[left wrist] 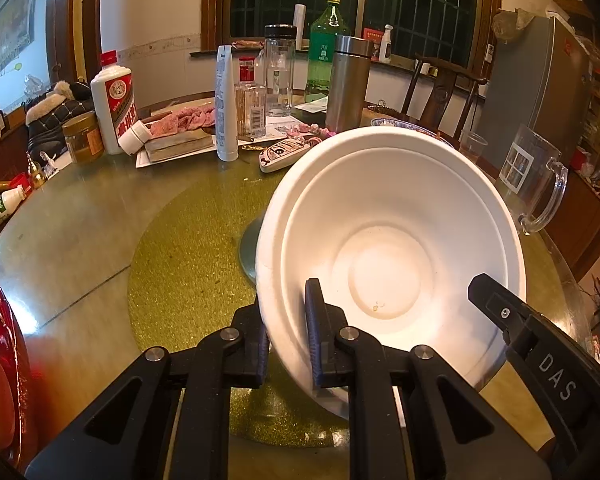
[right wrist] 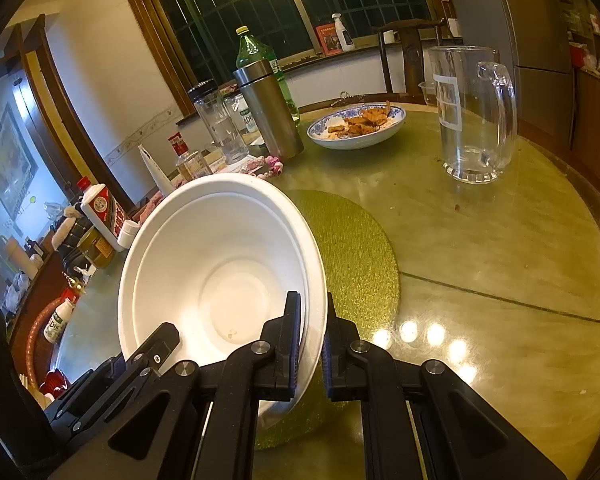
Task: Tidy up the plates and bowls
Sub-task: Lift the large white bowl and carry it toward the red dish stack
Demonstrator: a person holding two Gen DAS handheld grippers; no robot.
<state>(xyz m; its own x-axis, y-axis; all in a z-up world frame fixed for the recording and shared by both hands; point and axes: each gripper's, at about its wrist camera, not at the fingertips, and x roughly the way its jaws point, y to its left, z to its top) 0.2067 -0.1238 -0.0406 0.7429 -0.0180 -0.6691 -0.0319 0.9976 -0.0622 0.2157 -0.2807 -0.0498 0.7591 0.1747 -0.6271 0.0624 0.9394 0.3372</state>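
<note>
A white bowl (left wrist: 392,248), possibly two nested, is held tilted above the green mat (right wrist: 352,248). Its rim is clamped by the left gripper (left wrist: 288,312) and, opposite, by the right gripper (right wrist: 312,320).

This is a home dining room at night. A big round tabletop (right wrist: 480,240) with a green glittery mat (left wrist: 188,248) in the middle is crowded with household odds and ends: a white liquor bottle (left wrist: 114,100), a green soda bottle (left wrist: 328,48), a steel flask (right wrist: 270,108), a glass pitcher (right wrist: 472,116) and a blue-patterned dish of fried food (right wrist: 358,126). Behind stand a wooden chair (right wrist: 410,56), a grey fridge (left wrist: 540,80) and dark barred windows (right wrist: 236,12).
</note>
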